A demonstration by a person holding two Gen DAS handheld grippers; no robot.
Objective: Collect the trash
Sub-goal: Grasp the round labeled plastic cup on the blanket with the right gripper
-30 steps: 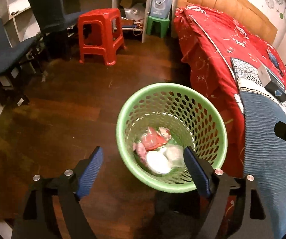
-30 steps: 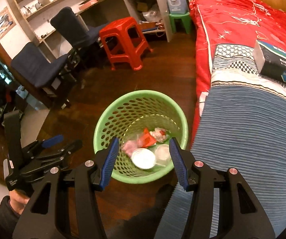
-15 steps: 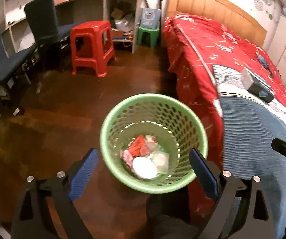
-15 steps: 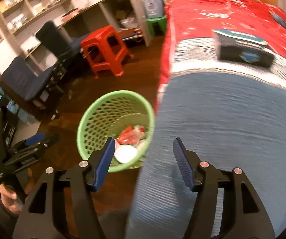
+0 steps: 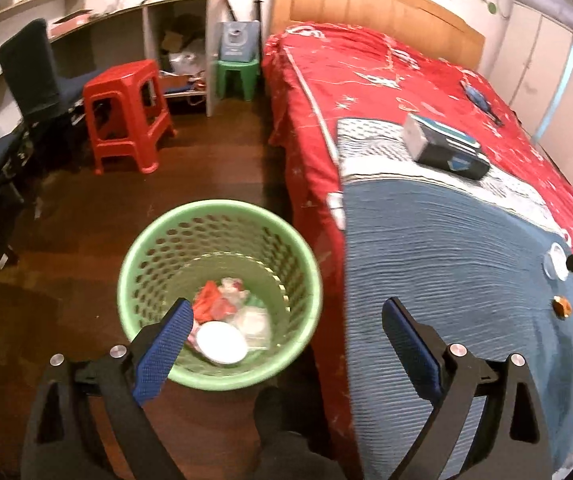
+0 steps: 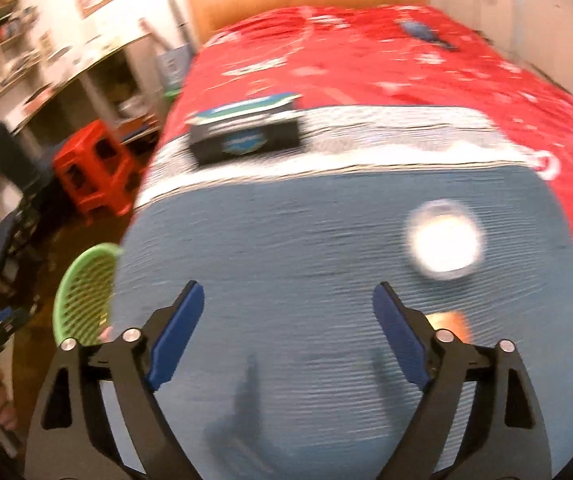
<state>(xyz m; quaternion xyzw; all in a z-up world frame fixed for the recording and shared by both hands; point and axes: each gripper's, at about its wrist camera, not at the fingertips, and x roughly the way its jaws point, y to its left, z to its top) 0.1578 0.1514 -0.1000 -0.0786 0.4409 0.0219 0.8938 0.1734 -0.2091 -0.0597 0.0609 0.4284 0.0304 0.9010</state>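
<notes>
left hand-held gripper (image 5: 286, 332): jaws opening, empty | right hand-held gripper (image 6: 288, 320): jaws opening, empty, angled downward

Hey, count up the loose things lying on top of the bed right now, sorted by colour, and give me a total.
White: 1, the round lid
Orange: 1, a small piece
Dark with teal top: 1, the box
Blue: 1, a small object near the headboard, too small to identify
Total: 4

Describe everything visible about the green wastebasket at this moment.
The green wastebasket is a round plastic bin with perforated walls and a smooth rolled rim. It stands upright on the dark wooden floor, close beside the red-covered bed. Inside lie crumpled red and clear wrappers and a white round lid or cup. Nothing grips it.
</notes>
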